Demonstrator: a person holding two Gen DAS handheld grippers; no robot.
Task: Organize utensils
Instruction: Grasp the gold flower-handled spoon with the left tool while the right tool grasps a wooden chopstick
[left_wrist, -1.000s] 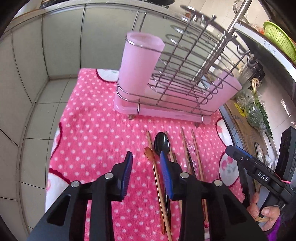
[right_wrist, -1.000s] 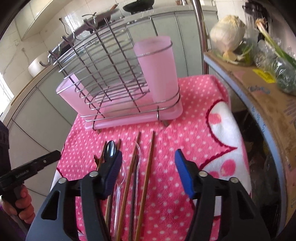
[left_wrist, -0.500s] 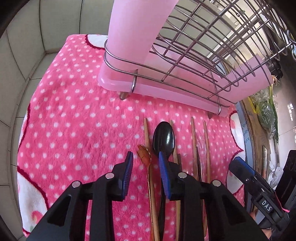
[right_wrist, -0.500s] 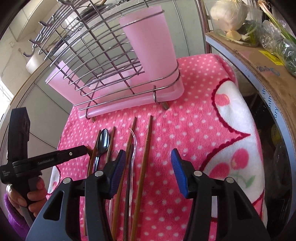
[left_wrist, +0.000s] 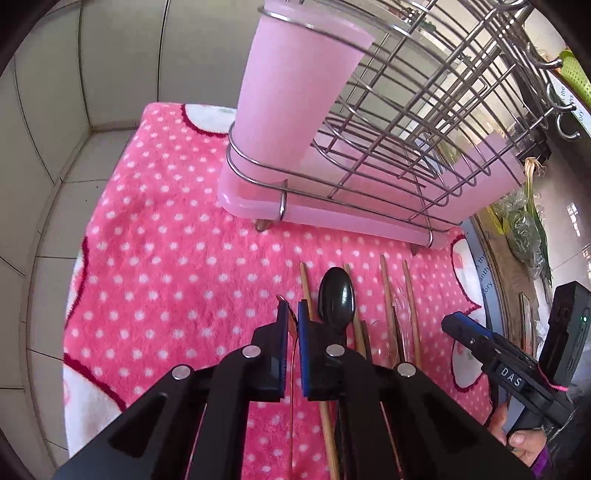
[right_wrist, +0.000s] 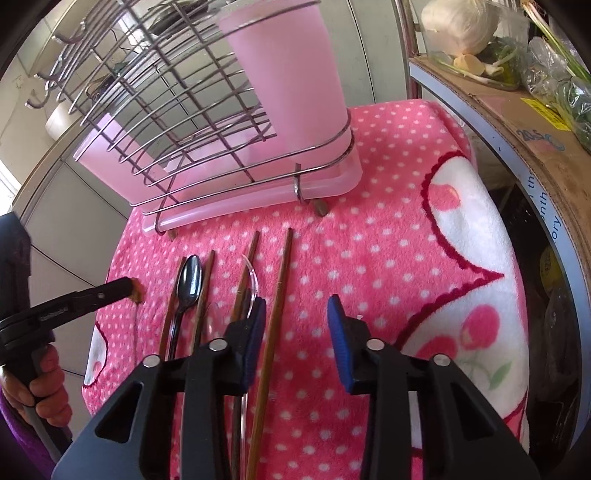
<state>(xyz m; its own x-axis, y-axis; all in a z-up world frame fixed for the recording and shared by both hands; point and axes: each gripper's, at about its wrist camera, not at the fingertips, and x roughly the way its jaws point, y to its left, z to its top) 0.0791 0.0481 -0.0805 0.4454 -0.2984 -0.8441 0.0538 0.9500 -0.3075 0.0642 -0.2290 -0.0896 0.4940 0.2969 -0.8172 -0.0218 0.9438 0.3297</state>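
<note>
Since the earlier frame, the amber spoon (left_wrist: 294, 332) has been clamped by the left gripper (left_wrist: 290, 325); the right gripper (right_wrist: 297, 325) is held open above the chopsticks (right_wrist: 275, 295).

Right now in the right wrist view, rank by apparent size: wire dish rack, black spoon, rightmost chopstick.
1. Wire dish rack, by far largest.
2. Rightmost chopstick, longest utensil, though it runs nearer the camera.
3. Black spoon, shortest visible.

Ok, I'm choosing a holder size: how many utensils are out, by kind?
Wooden chopsticks: 4
Black spoon: 1
Brown spoon, in the left gripper: 1
Clear plastic utensils: at least 1
Total: at least 7
</note>
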